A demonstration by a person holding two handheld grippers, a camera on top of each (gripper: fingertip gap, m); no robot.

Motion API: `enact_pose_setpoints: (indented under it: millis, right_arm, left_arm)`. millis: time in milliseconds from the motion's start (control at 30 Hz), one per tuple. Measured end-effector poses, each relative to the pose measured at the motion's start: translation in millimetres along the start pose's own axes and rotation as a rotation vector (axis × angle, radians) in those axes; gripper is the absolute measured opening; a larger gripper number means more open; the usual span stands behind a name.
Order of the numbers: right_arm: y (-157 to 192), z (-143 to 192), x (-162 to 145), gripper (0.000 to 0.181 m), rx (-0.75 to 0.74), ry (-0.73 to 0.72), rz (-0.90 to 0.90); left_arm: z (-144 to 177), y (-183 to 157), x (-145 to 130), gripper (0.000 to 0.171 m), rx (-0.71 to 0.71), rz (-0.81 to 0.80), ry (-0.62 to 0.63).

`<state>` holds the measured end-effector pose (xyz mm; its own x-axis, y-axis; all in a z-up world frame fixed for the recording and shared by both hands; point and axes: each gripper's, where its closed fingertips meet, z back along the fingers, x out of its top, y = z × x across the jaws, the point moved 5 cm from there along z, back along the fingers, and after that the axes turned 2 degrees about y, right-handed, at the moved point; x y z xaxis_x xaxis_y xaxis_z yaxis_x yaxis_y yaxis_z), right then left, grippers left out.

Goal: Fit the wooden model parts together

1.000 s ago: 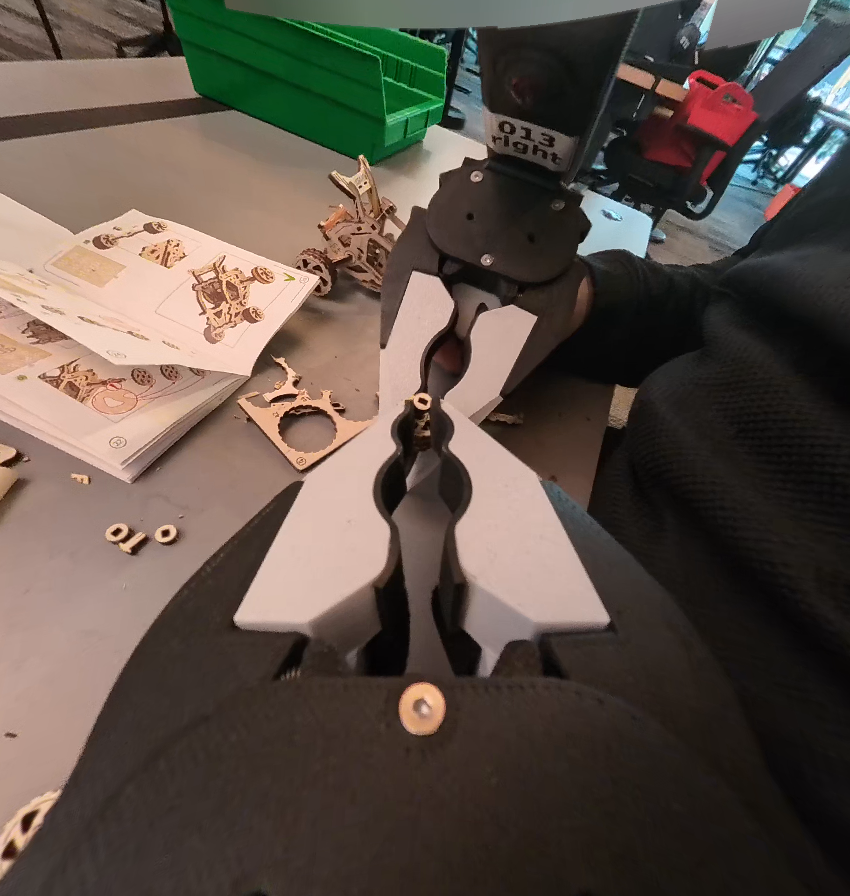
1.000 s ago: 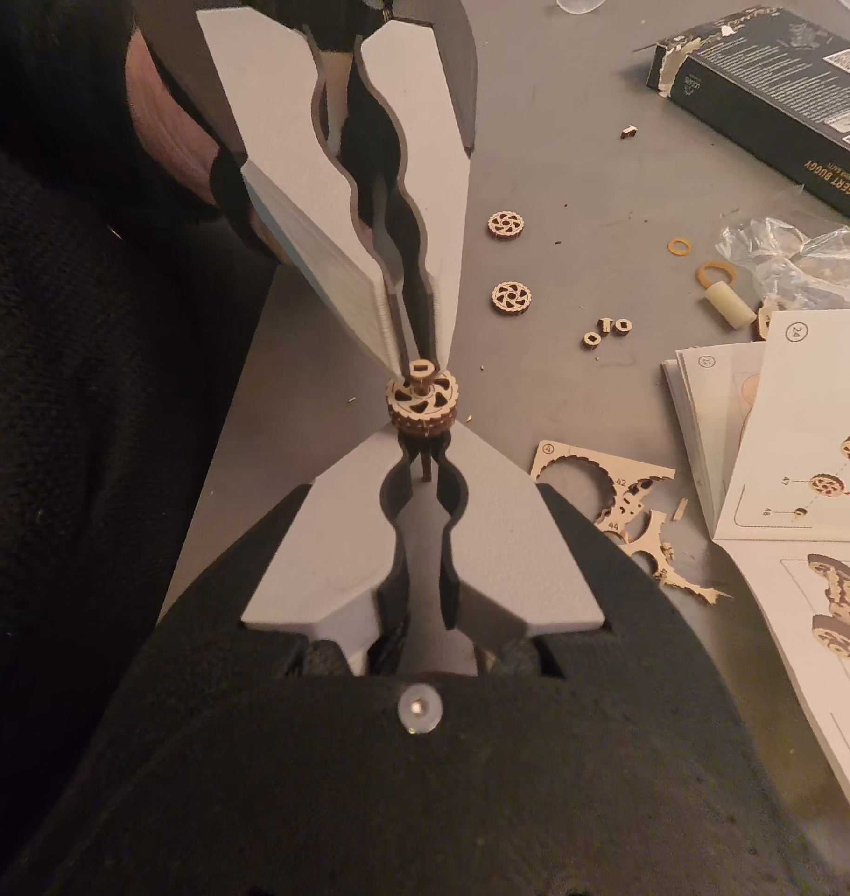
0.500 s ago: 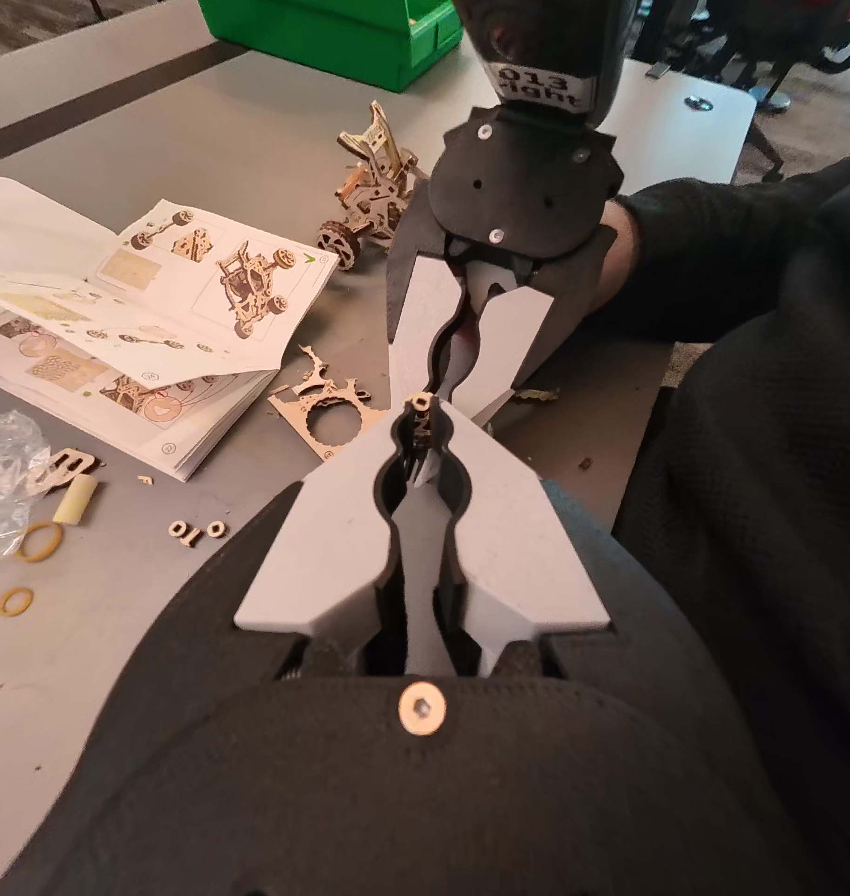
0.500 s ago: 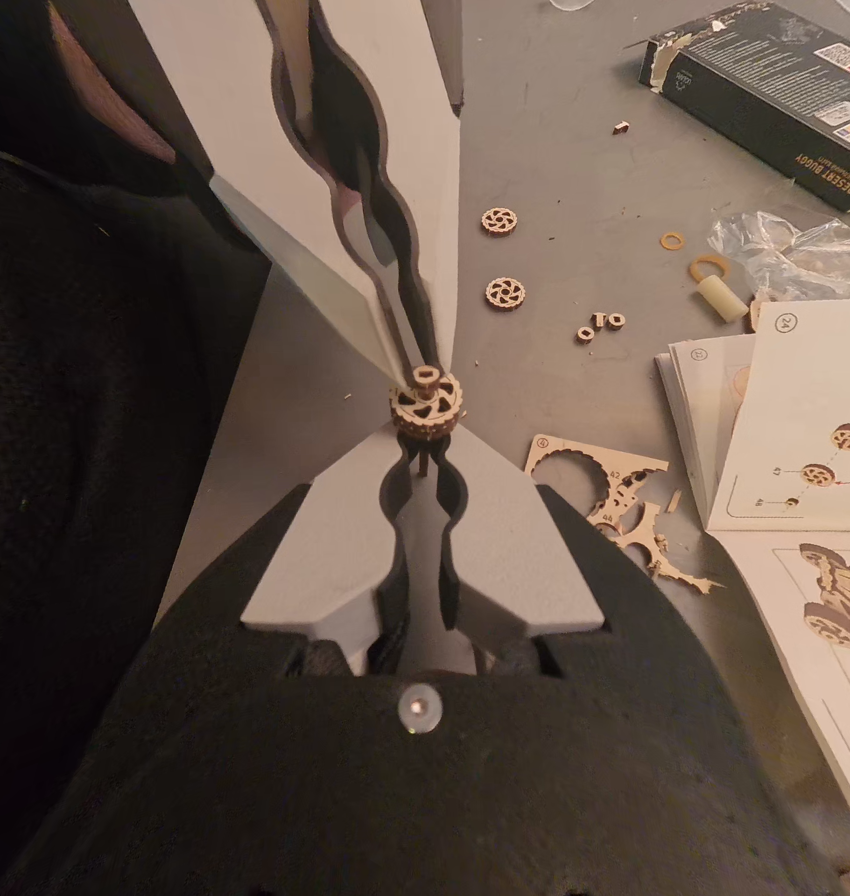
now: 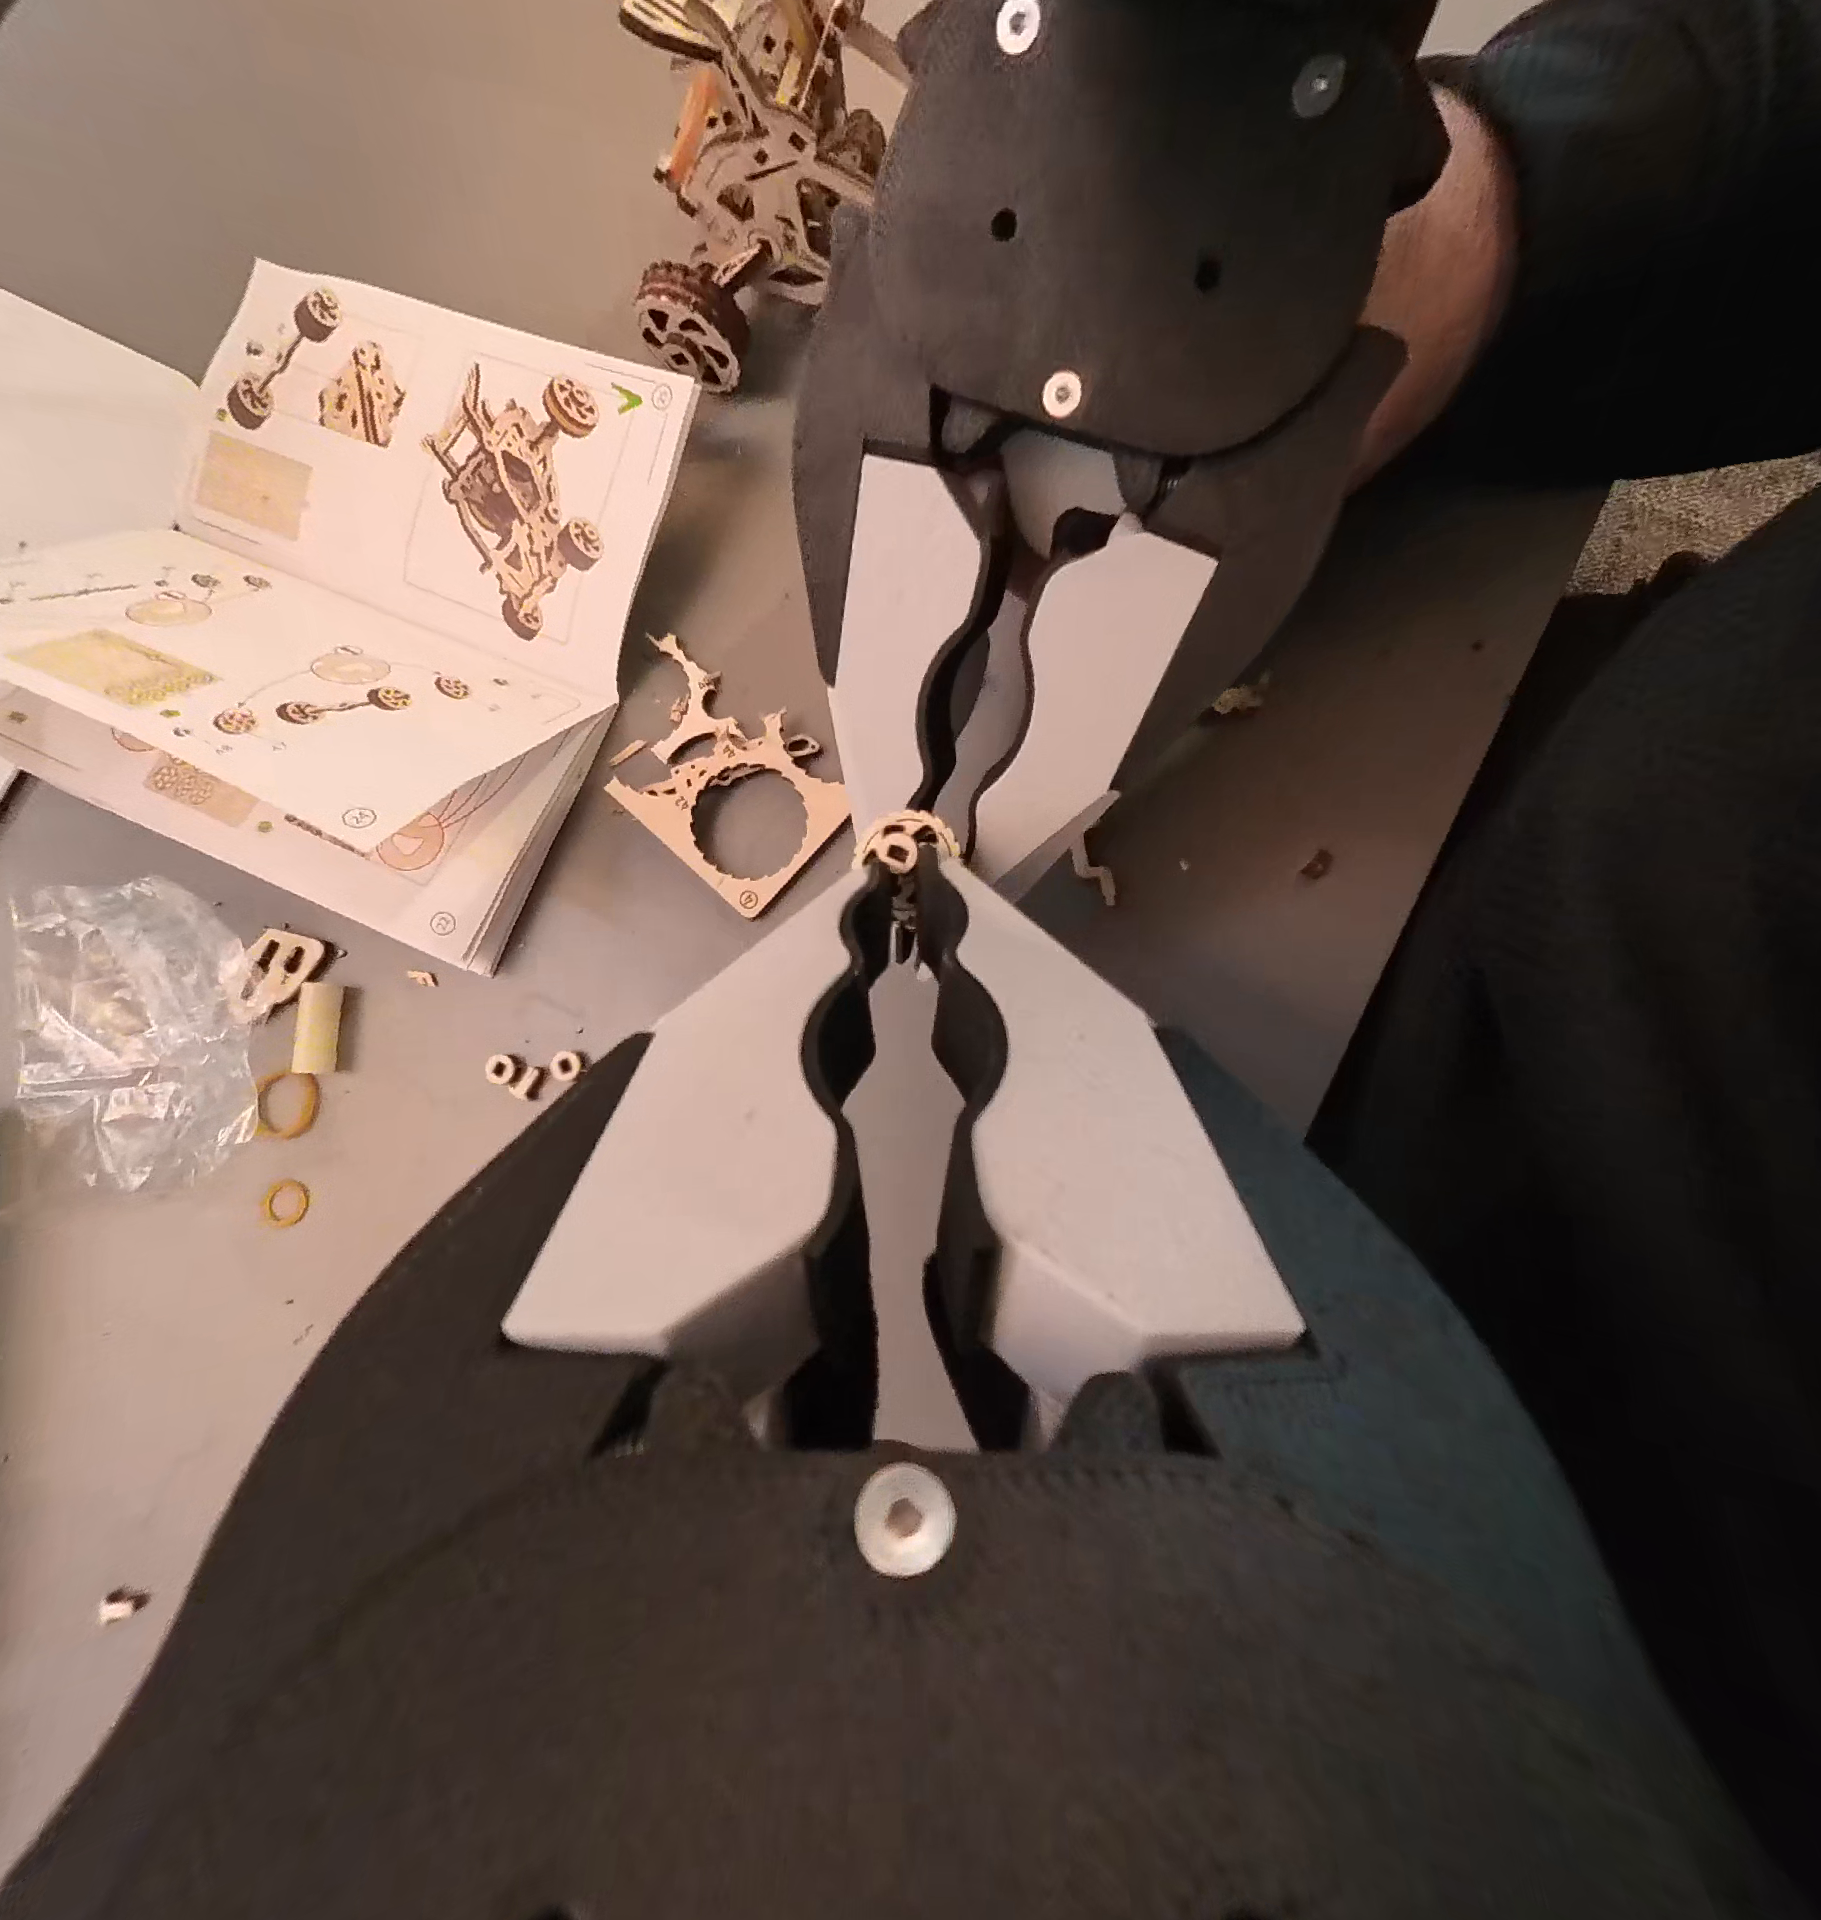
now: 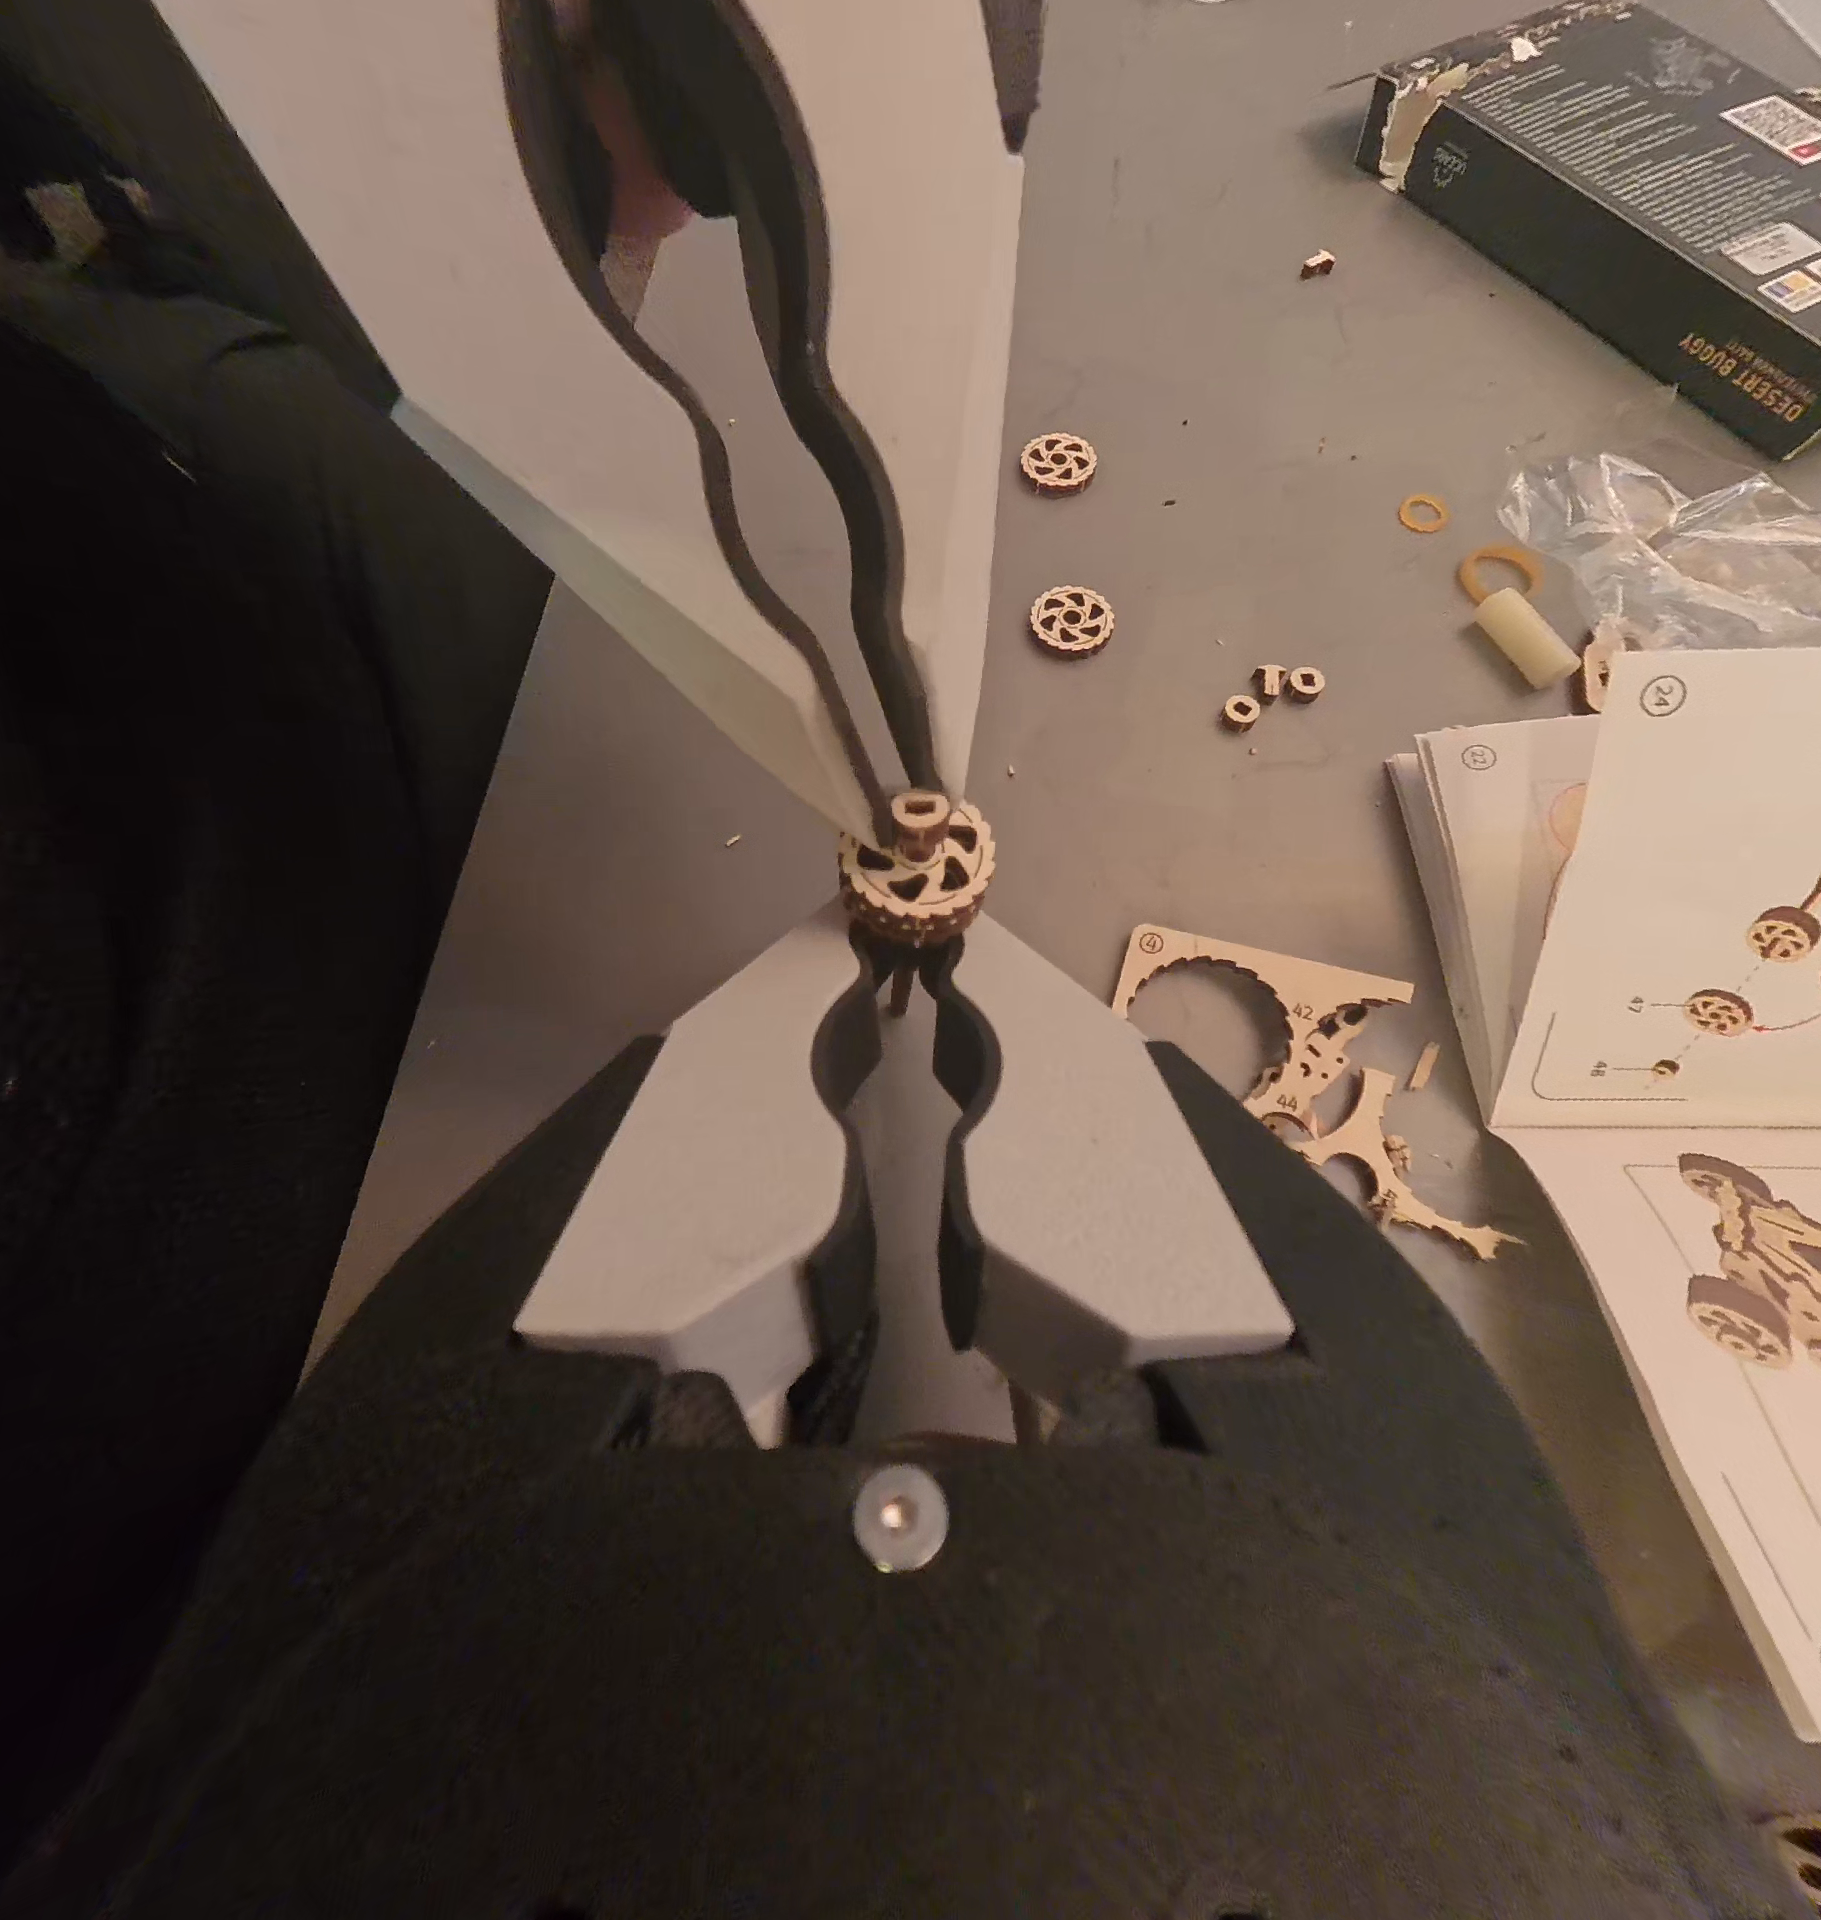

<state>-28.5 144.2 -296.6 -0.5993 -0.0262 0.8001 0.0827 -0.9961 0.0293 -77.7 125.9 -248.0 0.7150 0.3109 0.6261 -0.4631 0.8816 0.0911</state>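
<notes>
Both grippers' jaws pinch one wooden wheel [image 6: 914, 883] (tip to tip) above the grey table [image 6: 1197, 343].

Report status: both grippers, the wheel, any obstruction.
Right gripper shut on wooden wheel. Left gripper shut on small collar at wheel's hub. Tips meet above table; nothing between.

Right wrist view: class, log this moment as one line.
left gripper: shut on hub piece | right gripper: shut on wooden wheel | hub seated on wheel | above table
</notes>
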Motion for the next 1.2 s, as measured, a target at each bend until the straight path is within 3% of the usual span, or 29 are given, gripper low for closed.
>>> enact_pose_setpoints:
  millis: [100,333,533,633,800,1033,1200]
  right_arm:
    - [0,0,0,0.0,0.0,0.0,0.003]
    - [2,-1,0,0.0,0.01,-0.013,0.012]
    - [1,-1,0,0.0,0.017,-0.015,0.002]
    - [0,-1,0,0.0,0.016,-0.015,0.0]
    - [0,-1,0,0.0,0.018,-0.015,-0.002]
    - [0,-1,0,0.0,0.014,-0.015,-0.003]
    - [0,-1,0,0.0,0.0,-0.008,0.01]
  left_arm:
    - [0,0,1,0.003,-0.008,-0.01,0.021]
    - [6,3,-4,0.007,-0.075,0.103,-0.065]
    - [21,17,-10,0.012,-0.247,0.451,-0.339]
    - [13,22,-12,0.018,-0.325,0.6,-0.408]
    - [-6,18,-19,0.024,-0.38,0.693,-0.384]
    - [-11,16,-18,0.016,-0.494,0.803,-0.425]
    - [-11,18,-15,0.016,-0.49,0.774,-0.336]
